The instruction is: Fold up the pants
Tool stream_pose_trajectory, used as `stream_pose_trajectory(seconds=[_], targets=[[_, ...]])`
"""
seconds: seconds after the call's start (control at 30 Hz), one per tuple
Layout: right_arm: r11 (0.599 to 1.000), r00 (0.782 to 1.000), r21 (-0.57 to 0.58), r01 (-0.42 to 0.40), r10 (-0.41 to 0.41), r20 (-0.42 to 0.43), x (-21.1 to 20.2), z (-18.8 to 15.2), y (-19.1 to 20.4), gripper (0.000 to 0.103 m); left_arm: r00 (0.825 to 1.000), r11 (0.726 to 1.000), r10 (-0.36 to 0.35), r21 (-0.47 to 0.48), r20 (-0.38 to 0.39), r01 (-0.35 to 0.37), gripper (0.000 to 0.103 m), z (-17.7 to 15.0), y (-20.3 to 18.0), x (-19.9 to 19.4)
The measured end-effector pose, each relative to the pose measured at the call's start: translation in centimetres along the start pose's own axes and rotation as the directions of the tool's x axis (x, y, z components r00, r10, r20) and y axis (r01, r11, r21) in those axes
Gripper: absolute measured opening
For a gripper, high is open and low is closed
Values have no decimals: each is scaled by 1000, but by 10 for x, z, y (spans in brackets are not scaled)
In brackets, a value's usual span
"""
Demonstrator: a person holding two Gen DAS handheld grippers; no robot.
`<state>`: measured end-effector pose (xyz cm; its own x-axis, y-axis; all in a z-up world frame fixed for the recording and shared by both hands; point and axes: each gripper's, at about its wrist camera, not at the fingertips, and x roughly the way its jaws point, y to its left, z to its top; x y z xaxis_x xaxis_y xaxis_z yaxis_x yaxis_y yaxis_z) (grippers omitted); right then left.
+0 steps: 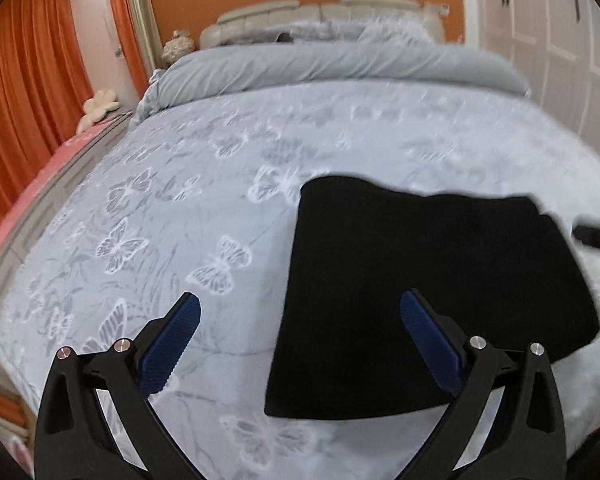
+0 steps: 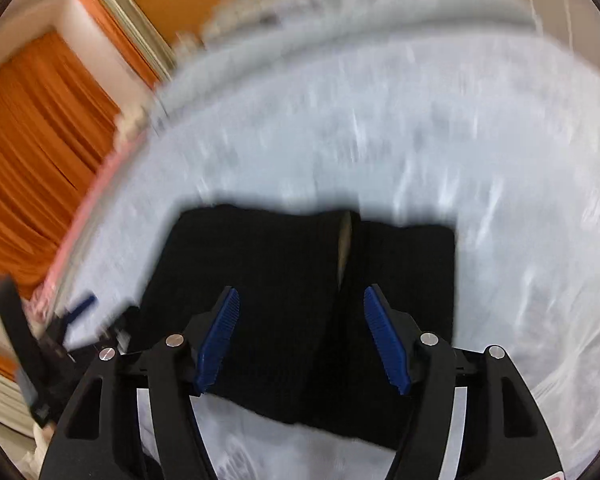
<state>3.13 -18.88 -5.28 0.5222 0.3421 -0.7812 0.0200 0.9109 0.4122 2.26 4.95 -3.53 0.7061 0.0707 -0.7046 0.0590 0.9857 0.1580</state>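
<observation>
Orange curtains and an orange wall ring a bedroom whose bed (image 1: pixel 340 128), spread with a pale blue butterfly-print cover, fills both views.

At the bottom of the left wrist view, the left tool (image 1: pixel 300 314) has its blue-padded fingers spread wide with nothing between them; it hangs above the bed, its right finger over the near left part of the pants (image 1: pixel 432 280) and its left finger over bare cover. In the right wrist view, the right tool (image 2: pixel 302 308) is likewise spread wide and empty, poised directly over the middle of the pants (image 2: pixel 284 292). That view is heavily smeared, so whether either pad touches the cloth cannot be told. The left tool also shows, blurred, at the lower left edge of the right view, and a dark tip of the right tool at the right edge of the left view.

Outward from the tools, the black pants lie flat on the near part of the bed as a compact, roughly rectangular bundle with layered edges, sitting right of centre in the left view. A seam or fold line with a pale sliver runs down its upper middle in the right view.

Judging by that squared-off shape and both tools being empty, the folding looks finished or nearly so; at most a last smoothing or one more fold may remain.

Beyond, a rolled grey duvet and a padded headboard close the top of the frame.
</observation>
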Motion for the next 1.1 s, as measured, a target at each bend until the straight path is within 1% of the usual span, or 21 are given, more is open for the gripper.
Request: stream_pose_trajectory(seconds=[0.1, 0.17, 0.23, 0.27, 0.3, 0.37, 0.5, 0.53, 0.57, 0.6, 0.63, 0.67, 0.7, 0.77, 0.8, 0.83, 0.87, 0.9, 0.97, 1.03, 1.1], targets=[[992, 987, 63, -105, 112, -114, 28, -12, -2, 65, 999, 1000, 0, -5, -37, 0, 98, -2, 4, 11], [996, 989, 30, -90, 93, -119, 34, -17, 7, 65, 998, 999, -22, -36, -62, 19, 98, -2, 9, 16], [997, 992, -8, -77, 75, -105, 37, -20, 15, 58, 995, 997, -44, -68, -87, 38, 98, -1, 12, 20], [997, 992, -18, -78, 75, -102, 38, -22, 16, 36, 995, 996, -47, -78, -93, 39, 98, 0, 13, 20], [996, 991, -26, -86, 82, -104, 41, -23, 18, 18, 994, 996, -46, -84, -94, 39, 98, 0, 13, 21], [993, 991, -35, -112, 109, -80, 34, -20, 18, 16, 995, 996, -28, -83, -92, 20, 98, 0, 13, 20], [980, 988, -146, -134, 145, 62, -25, -12, 35, 15, 996, 996, -19, -86, -91, 11, 98, -1, 16, 19], [980, 988, -163, -117, 132, 84, -34, -13, 34, 15, 996, 996, -21, -86, -91, 13, 98, -2, 17, 19], [981, 991, -175, -79, 96, 91, -36, -13, 31, 16, 996, 996, -22, -85, -87, 15, 98, -3, 17, 18], [984, 998, -178, -3, 15, 68, -27, -15, 23, 18, 996, 997, -20, -81, -87, 13, 98, -4, 17, 19], [985, 998, -158, 66, -67, 4, -6, -18, 9, 21, 996, 997, -15, -78, -92, 8, 98, -4, 16, 20], [985, 992, -139, 98, -108, -61, 11, -21, 0, 24, 995, 997, -17, -73, -97, 10, 98, -4, 15, 21], [991, 991, -102, 92, -101, -87, 20, -24, -9, 27, 994, 997, -25, -69, -103, 18, 98, -5, 15, 22], [996, 997, -79, 50, -55, -52, 5, -18, -9, 28, 993, 997, -37, -75, -114, 28, 98, -5, 15, 23], [996, 999, -84, 43, -42, 13, -14, -14, -7, 34, 992, 996, -45, -80, -114, 36, 98, -4, 16, 22], [995, 996, -85, 52, -45, 81, -31, -11, -9, 43, 992, 995, -55, -90, -114, 44, 98, -4, 18, 21], [995, 991, -77, 71, -61, 119, -40, -9, -13, 64, 991, 993, -68, -102, -114, 56, 98, -3, 20, 21], [993, 983, -47, 104, -95, 157, -51, -6, -23, 70, 989, 990, -88, -117, -115, 74, 98, -3, 23, 21], [993, 981, 26, 112, -115, 157, -56, -3, -44, 70, 981, 979, -144, -163, -129, 122, 98, -3, 32, 24], [992, 990, 99, 78, -88, 108, -48, -1, -66, 70, 968, 968, -188, -196, -164, 155, 98, -5, 38, 33], [991, 997, 124, 55, -62, 47, -39, -3, -75, 70, 956, 961, -218, -216, -195, 175, 98, -7, 41, 41]])
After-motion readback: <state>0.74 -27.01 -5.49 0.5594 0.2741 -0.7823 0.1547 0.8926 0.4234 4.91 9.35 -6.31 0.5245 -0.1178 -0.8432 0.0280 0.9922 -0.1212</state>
